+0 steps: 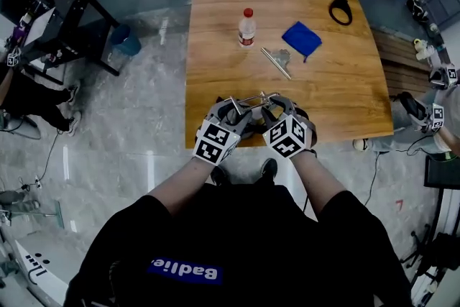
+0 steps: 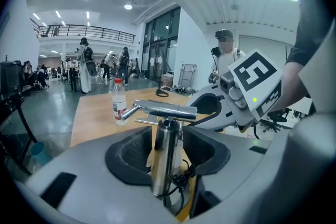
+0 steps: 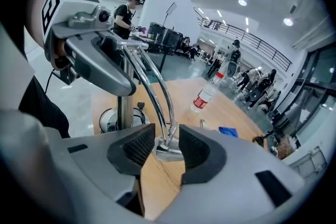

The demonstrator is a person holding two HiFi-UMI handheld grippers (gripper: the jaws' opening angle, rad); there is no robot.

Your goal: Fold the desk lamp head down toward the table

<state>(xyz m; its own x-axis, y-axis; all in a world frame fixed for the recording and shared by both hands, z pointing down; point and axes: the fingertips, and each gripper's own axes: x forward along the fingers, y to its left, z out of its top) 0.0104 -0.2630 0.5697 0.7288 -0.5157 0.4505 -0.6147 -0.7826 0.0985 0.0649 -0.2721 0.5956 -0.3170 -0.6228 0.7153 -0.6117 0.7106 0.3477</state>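
Note:
A chrome desk lamp stands at the near edge of the wooden table, between my two grippers. In the left gripper view its upright post sits between the pads of my left gripper, with a thin gap showing on the right side; a horizontal chrome bar crosses above. My right gripper is open around the small lamp head, low over the tabletop at the end of the curved chrome arms. The round base lies behind.
A water bottle, a blue cloth and a small metal piece lie mid-table. A black ring-shaped item sits at the far right corner. A person sits off the table's right side.

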